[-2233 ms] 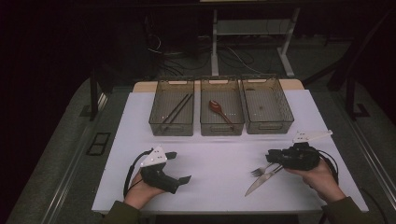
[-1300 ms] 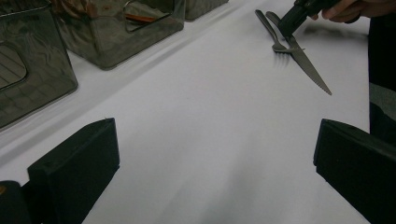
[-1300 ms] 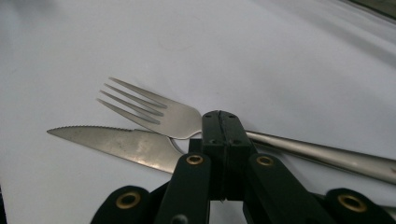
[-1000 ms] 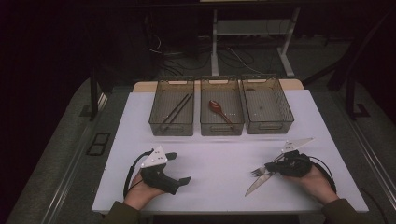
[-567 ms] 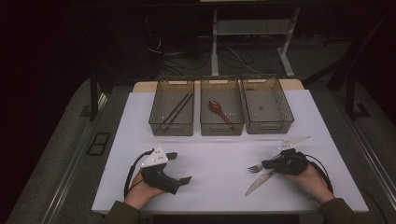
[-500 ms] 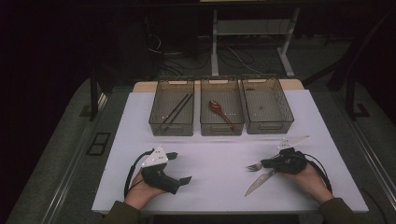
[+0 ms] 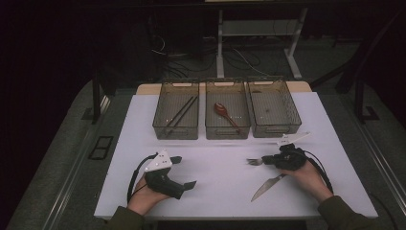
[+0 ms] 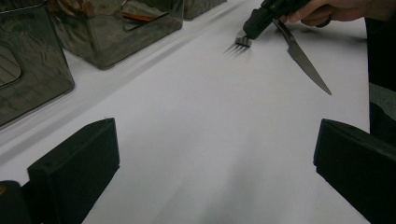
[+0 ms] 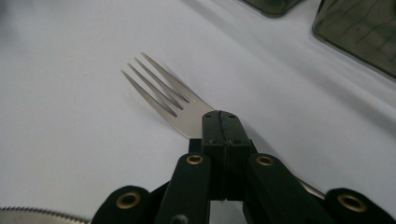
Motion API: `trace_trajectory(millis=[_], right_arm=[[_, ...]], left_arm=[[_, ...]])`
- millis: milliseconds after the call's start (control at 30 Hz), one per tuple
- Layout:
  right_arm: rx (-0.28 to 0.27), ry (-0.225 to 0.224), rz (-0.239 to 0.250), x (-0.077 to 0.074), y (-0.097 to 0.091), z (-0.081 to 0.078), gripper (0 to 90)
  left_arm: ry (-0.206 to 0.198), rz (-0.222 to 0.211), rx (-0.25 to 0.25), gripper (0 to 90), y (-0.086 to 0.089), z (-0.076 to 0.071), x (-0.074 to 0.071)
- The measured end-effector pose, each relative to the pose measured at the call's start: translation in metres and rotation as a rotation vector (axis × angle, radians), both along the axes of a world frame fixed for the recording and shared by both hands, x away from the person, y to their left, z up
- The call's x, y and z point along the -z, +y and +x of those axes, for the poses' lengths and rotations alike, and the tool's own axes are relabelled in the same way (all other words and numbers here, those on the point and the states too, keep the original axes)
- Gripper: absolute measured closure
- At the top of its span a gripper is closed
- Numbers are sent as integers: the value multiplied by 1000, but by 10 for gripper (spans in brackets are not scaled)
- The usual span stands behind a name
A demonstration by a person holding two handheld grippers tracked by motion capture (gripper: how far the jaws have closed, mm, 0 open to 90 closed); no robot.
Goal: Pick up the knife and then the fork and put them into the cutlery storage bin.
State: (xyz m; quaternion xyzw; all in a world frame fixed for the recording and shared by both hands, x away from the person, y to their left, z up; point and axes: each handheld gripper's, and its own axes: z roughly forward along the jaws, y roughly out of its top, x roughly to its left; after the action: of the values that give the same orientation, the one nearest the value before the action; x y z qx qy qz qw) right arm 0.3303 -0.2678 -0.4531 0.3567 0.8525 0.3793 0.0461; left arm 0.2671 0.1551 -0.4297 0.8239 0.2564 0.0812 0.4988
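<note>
Sorting step: right gripper (image 7: pixel 274 161) clamped the fork (image 9: pixel 170 100), tines toward nine o'clock; left gripper (image 7: pixel 184 172) gaped, idle. Next, probably a lift toward the trays (image 7: pixel 275 128) at twelve o'clock.

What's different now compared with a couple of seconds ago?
The right gripper slid leftward and a little away from the person along the table, and its jaws are now shut on the fork; whether it already held the fork earlier is unclear. The knife lies where it was, beside that hand. The left gripper rests open as before, and the three bins with their contents are unchanged.
</note>
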Motion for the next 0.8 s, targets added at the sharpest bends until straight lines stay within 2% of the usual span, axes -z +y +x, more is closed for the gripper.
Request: trace_trajectory(millis=[267, 500, 667, 800], right_arm=[[16, -7, -1, 0, 5, 12, 887], [14, -2, 9, -2, 4, 13, 879], [4, -3, -1, -12, -4, 14, 747], [-17, -6, -45, -23, -9, 19, 690]], left_arm=[[0, 0, 1, 0, 0, 0, 0], [-1, 0, 3, 0, 0, 0, 0], [-1, 0, 3, 0, 0, 0, 0], [-3, -2, 3, 0, 0, 0, 0]])
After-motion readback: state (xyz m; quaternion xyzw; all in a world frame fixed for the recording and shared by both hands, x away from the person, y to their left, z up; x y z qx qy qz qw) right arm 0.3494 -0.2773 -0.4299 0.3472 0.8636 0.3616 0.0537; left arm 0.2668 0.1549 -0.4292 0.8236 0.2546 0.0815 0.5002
